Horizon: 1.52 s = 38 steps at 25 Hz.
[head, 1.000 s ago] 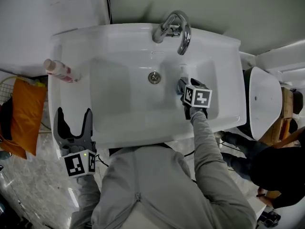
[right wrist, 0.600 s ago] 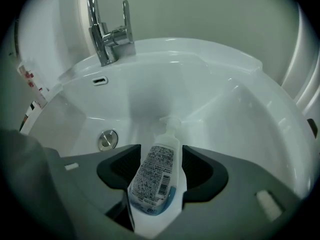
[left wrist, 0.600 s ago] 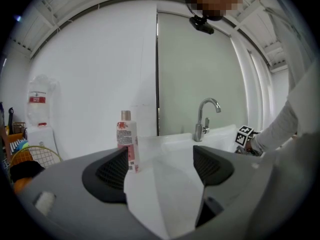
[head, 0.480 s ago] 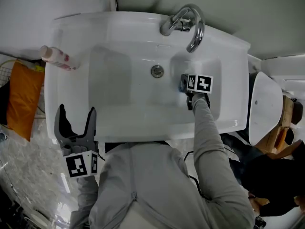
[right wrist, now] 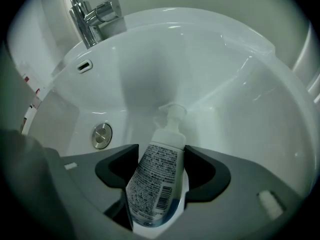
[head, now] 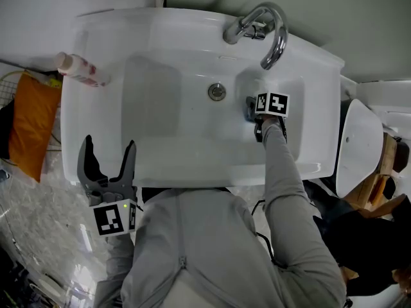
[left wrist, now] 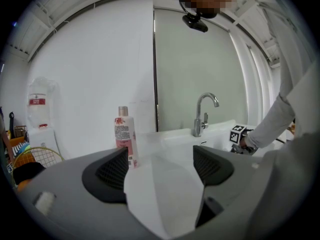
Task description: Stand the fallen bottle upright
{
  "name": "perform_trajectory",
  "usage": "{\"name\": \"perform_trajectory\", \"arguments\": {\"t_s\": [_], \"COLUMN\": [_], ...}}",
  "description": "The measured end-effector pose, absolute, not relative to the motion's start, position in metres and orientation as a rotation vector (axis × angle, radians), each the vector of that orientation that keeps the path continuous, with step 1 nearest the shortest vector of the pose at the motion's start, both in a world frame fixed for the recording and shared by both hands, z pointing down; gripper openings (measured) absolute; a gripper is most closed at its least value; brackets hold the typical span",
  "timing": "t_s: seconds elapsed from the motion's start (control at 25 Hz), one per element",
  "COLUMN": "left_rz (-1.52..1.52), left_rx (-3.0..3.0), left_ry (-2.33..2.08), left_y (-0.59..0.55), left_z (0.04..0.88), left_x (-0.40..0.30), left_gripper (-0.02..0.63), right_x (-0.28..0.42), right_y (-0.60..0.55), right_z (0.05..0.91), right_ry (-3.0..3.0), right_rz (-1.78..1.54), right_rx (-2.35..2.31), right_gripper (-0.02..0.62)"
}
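Note:
A pump bottle [right wrist: 157, 179] with a printed label lies tilted in the white sink [head: 192, 18], its pump head pointing at the basin wall. My right gripper [right wrist: 161, 159] is shut on the bottle's body, one pad on each side. In the head view the right gripper [head: 252, 108] is low in the basin, right of the drain [head: 217, 91], and hides most of the bottle. My left gripper [head: 109, 147] hangs open and empty at the sink's front left edge. The left gripper view shows the left gripper [left wrist: 157, 166] with nothing between the jaws.
A pink-labelled bottle [head: 80, 69] stands upright on the sink's left rim, seen as the pink-labelled bottle [left wrist: 124, 134] ahead of my left gripper. The chrome tap [head: 263, 24] arches over the basin at the back. An orange bag [head: 29, 130] lies left; a white fixture [head: 356, 146] stands right.
My right gripper has shifted a little deeper into the basin toward the tap, still around the bottle. The left gripper has stayed open in about the same place.

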State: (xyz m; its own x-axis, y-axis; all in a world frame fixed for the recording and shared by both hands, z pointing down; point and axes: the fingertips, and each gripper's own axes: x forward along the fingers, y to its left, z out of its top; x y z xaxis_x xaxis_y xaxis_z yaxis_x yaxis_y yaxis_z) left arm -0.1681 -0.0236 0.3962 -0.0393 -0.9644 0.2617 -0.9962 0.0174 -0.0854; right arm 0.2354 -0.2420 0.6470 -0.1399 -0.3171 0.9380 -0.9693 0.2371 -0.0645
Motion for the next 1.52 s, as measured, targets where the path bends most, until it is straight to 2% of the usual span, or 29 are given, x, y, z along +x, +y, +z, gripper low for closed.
{"name": "perform_trajectory", "arguments": {"t_s": [0.76,1.24,1.52], "left_rz": [0.381,0.356,0.326], "left_rx": [2.074,2.103,2.135], "left_ry": [-2.121,-2.099,-2.084], "left_y": [-0.025,-0.025,-0.023], "left_z": [0.402,0.401,0.397], "left_x": [-0.164,-0.168,-0.172], "left_gripper": [0.433,0.433,0.433], "right_x": [0.239,0.223,0.184], "right_y": [-0.244,-0.225,-0.215], "right_z": [0.661,0.646,0.603], "right_ry": [-1.398,-1.532,-1.766], "right_rz": [0.950,0.956,0.952], "right_rx": [1.216,1.208,1.250], "right_gripper": [0.282,0.279,0.275]}}
